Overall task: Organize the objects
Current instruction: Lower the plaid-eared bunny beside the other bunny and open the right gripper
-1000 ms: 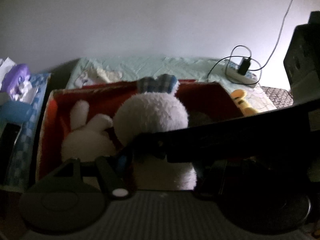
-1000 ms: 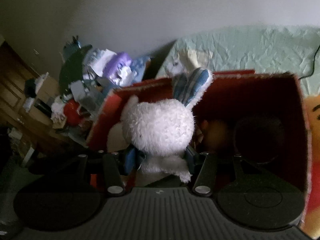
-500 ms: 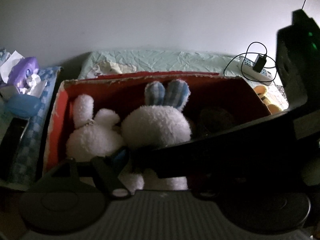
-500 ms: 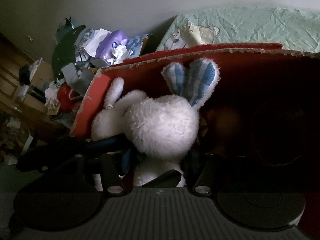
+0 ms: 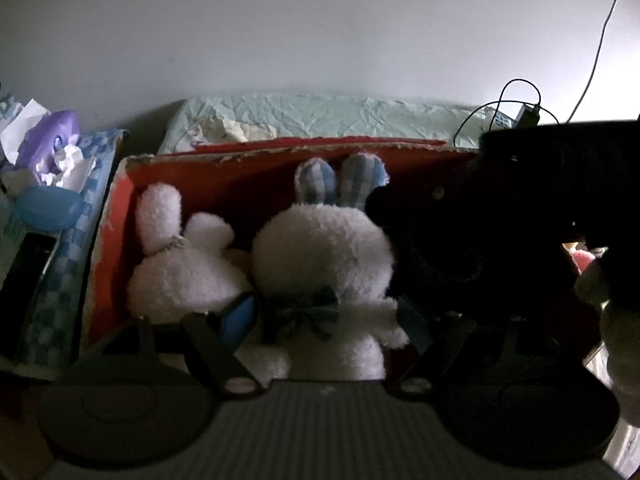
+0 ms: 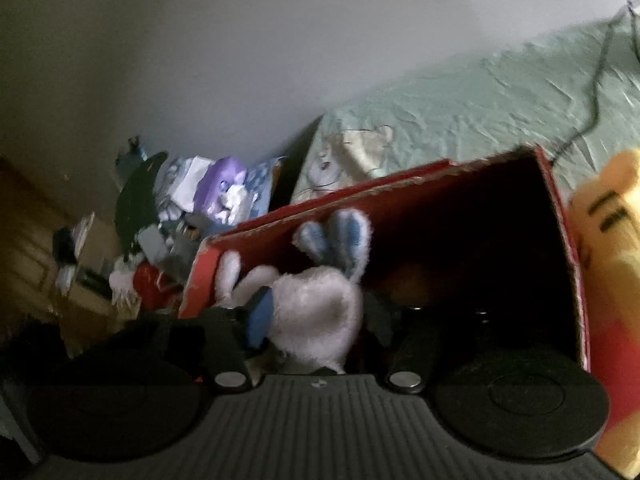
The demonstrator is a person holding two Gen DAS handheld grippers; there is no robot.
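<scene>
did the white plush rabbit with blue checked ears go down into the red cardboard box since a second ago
Yes. The white plush rabbit with blue checked ears has sunk: its ears now sit below the red cardboard box's back rim.

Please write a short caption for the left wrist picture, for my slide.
Two white plush rabbits sit in a red box before the left gripper.

No words or numbers can be read in either view. The blue and white box point(image 5: 60, 280) at 9 o'clock has only a check pattern. The yellow plush toy point(image 6: 608, 248) at 3 o'clock has dark stripes (not letters). The rest is too dim and blurry.
</scene>
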